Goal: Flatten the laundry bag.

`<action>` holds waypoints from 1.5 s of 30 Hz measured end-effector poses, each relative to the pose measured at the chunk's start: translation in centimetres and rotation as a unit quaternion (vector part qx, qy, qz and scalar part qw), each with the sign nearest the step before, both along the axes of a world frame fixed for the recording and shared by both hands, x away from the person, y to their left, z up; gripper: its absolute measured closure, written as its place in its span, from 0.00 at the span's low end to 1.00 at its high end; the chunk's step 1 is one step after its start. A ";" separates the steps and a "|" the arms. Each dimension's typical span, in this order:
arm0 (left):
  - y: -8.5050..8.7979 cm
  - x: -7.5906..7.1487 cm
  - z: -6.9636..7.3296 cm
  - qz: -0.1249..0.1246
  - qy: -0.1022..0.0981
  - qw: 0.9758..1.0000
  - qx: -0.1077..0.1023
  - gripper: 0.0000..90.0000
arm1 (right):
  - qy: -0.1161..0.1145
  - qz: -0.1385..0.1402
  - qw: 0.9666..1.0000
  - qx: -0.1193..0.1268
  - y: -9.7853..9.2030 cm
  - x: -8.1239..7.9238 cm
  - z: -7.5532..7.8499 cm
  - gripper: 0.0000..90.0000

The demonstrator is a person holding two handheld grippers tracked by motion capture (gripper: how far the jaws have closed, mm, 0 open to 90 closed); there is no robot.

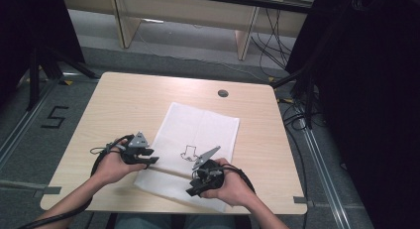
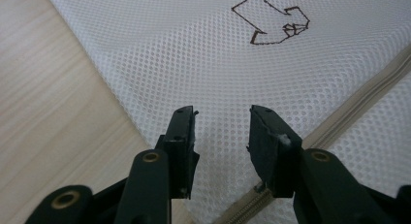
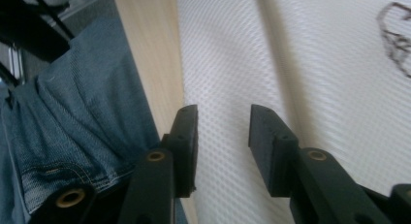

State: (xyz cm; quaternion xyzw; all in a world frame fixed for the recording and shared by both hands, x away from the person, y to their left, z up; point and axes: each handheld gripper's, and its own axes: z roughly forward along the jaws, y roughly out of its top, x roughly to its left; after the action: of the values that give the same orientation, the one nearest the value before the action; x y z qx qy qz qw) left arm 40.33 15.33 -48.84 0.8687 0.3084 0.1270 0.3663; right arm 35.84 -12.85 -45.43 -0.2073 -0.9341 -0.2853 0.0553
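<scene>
A white mesh bag (image 1: 200,127) lies flat on the wooden table (image 1: 124,105), with a small dark outline drawing (image 1: 188,152) on it. My left gripper (image 1: 151,159) sits at the bag's left edge. In the left gripper view its jaws (image 2: 220,115) stand open just above the mesh (image 2: 218,64), near the beige zipper (image 2: 349,107), with nothing between them. My right gripper (image 1: 193,191) is over the bag's near part and points back toward the person. Its jaws (image 3: 223,112) are open over the mesh (image 3: 300,64), holding nothing.
A round cable hole (image 1: 223,93) sits near the table's far edge. The person's jeans (image 3: 72,112) lie just past the table's near edge (image 3: 155,54). Bare wood (image 2: 48,112) lies left of the bag. Dark stands and cables surround the table.
</scene>
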 end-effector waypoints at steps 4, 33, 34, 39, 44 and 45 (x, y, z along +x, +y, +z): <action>0.1 0.0 -0.3 0.004 0.007 1.000 -0.001 0.68 | 0.004 -0.053 0.998 0.017 -2.0 0.6 0.4 0.66; -0.4 -0.3 -1.5 0.002 0.016 1.000 0.023 0.65 | -0.008 -0.209 0.974 -0.083 -6.1 2.9 -2.9 1.00; -0.4 -0.3 -1.5 -0.001 0.018 1.000 0.024 0.66 | -0.013 -0.205 0.975 -0.083 -6.2 3.0 -2.9 1.00; -0.5 -0.5 -1.6 -0.011 0.018 0.999 0.037 0.69 | -0.008 -0.222 0.971 -0.093 -6.1 3.0 -2.8 1.00; -0.7 -0.8 -1.7 -0.006 0.026 0.999 0.035 0.71 | -0.020 -0.213 0.973 -0.088 -6.2 3.5 -2.9 1.00; -0.7 -0.8 -1.7 -0.006 0.026 0.999 0.036 0.71 | -0.013 -0.219 0.971 -0.091 -6.2 3.5 -2.9 1.00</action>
State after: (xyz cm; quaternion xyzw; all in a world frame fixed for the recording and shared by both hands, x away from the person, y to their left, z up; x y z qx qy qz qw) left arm 39.50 14.61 -50.51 0.8861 0.3079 0.1138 0.3274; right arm 39.35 -19.03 -48.30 -0.4071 -0.8887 -0.2072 -0.0401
